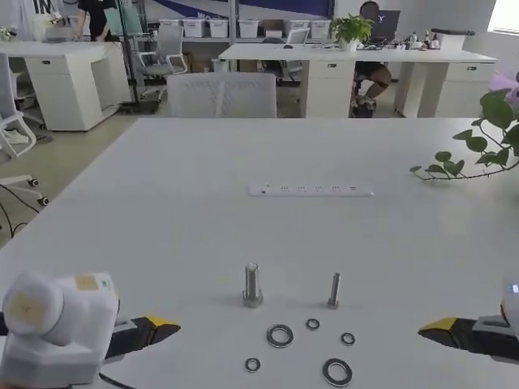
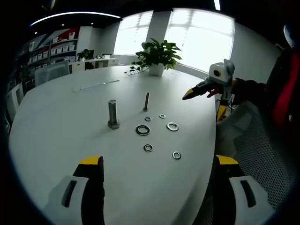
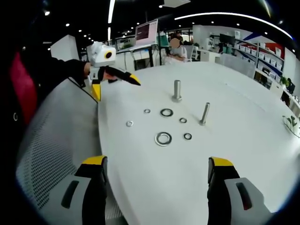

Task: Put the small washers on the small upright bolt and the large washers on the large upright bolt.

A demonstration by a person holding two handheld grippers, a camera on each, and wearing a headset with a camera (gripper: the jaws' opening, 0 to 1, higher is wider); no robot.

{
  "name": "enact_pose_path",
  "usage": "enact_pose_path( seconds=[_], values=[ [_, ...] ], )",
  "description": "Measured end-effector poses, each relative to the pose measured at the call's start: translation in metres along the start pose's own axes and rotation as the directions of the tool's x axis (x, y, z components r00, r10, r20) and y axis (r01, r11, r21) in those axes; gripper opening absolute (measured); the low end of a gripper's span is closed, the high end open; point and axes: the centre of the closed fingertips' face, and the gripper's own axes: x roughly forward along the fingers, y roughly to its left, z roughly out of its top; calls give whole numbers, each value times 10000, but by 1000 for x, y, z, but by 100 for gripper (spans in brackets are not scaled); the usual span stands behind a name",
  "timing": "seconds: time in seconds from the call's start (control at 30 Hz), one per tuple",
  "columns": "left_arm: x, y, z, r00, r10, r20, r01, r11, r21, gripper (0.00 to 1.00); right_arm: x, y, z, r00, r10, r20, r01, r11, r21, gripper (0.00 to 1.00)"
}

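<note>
Your left gripper [image 2: 159, 161] has its jaws spread wide with nothing between them, and your right gripper [image 3: 157, 161] is the same, wide and empty. In the head view they sit at 8 and 4 o'clock of the washers. Two large washers [image 1: 280, 335] and three small washers [image 1: 313, 324] lie flat on the white table [image 1: 203, 186]. At their 12 o'clock the large bolt [image 1: 252, 285] stands upright, with the small bolt [image 1: 334, 290] at its 3 o'clock.
</note>
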Motion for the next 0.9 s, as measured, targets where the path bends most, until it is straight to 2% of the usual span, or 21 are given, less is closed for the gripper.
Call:
enact_pose_path(
  seconds=[0.23,0.4,0.7,0.9],
  values=[
    [0,-1,-1,10000,-32,-17,32,10000,26,97,1,2,-1,10000,-19,14,19,10000,14,90],
    [-1,-1,3,9999,14,116,-14,10000,37,97,0,3,-1,9999,-3,-102,2,10000,-75,89],
    [-3,0,5,9998,93,196,-94,9999,63,97,-2,-1,5,10000,-41,-80,38,9996,-295,88],
    [-4,1,4,9996,112,255,-111,9999,-29,96,4,2,5,9977,197,-654,-237,9978,-618,87]
  ],
)
